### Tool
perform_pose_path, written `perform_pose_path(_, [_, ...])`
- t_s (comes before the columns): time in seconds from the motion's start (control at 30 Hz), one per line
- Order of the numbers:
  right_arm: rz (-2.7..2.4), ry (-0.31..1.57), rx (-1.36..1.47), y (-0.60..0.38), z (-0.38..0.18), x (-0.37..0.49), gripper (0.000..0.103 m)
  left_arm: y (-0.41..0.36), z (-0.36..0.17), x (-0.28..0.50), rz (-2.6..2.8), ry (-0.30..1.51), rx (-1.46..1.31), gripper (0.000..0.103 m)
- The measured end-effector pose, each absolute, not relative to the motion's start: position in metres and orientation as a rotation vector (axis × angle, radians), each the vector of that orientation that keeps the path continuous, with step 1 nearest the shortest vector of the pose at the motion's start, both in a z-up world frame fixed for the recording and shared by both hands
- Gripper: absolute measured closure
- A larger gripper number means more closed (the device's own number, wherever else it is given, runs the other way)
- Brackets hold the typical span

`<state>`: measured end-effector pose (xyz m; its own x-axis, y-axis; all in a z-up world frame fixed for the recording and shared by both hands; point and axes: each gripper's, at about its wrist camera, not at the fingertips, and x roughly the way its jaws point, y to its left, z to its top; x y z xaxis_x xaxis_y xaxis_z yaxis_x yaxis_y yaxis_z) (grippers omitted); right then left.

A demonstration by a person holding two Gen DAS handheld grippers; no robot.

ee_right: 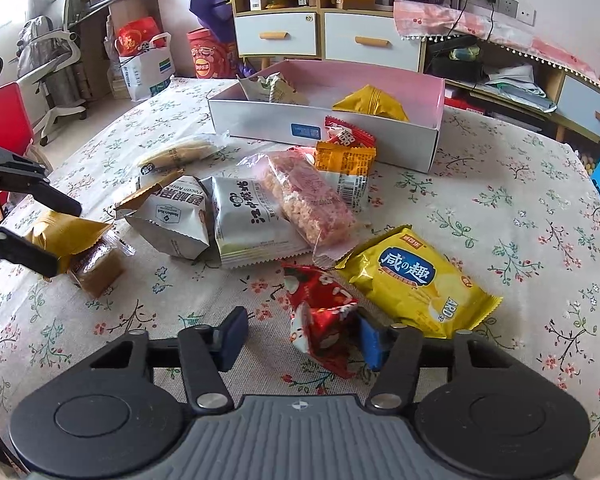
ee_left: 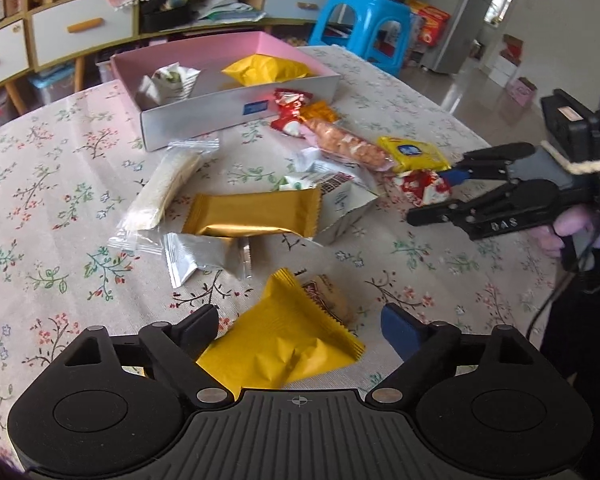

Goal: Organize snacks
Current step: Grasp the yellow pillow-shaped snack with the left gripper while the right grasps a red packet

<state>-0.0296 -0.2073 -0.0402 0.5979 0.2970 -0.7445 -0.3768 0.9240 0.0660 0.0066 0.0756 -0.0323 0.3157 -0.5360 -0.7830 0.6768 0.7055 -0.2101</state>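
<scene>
Tablecloth (ee_right: pixel 480 216) beige with red-green floral sprigs; box (ee_right: pixel 260 122) white outside, pink inside; near packets: red-white wrapper (ee_right: pixel 320 312), yellow biscuit pack (ee_right: pixel 412 280) with blue label, gold packet (ee_left: pixel 284 344); far stool (ee_left: pixel 364 20) blue.

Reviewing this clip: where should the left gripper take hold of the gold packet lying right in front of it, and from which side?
Grip the gold packet across its puffed middle, coming down from above. It lies flat on the tablecloth between the open fingers of the left gripper, and its crimped ends look too thin and slippery to hold.
</scene>
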Motion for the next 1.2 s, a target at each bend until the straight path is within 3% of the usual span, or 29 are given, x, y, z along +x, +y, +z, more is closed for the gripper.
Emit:
perform_pose_path(0.4, [0.393,0.842,-0.11,-0.202,-0.039,-0.029,0.072,0.074,-0.041,-0.003,-0.796,1.015,0.362,0.013])
perform_pose_path(0.5, [0.399,0.841,-0.116,-0.2,-0.038,-0.029,0.077,0.074,-0.044,0.0,-0.749,1.024,0.381,0.019])
perform_pose_path(0.67, [0.406,0.838,-0.121,-0.198,-0.038,-0.031,0.082,0.08,-0.04,0.008,-0.692,1.019,0.359,0.059])
perform_pose_path(1.2, [0.432,0.758,-0.111,-0.194,-0.013,-0.037,0.085,0.079,-0.02,0.007,-0.681,0.935,0.308,0.066])
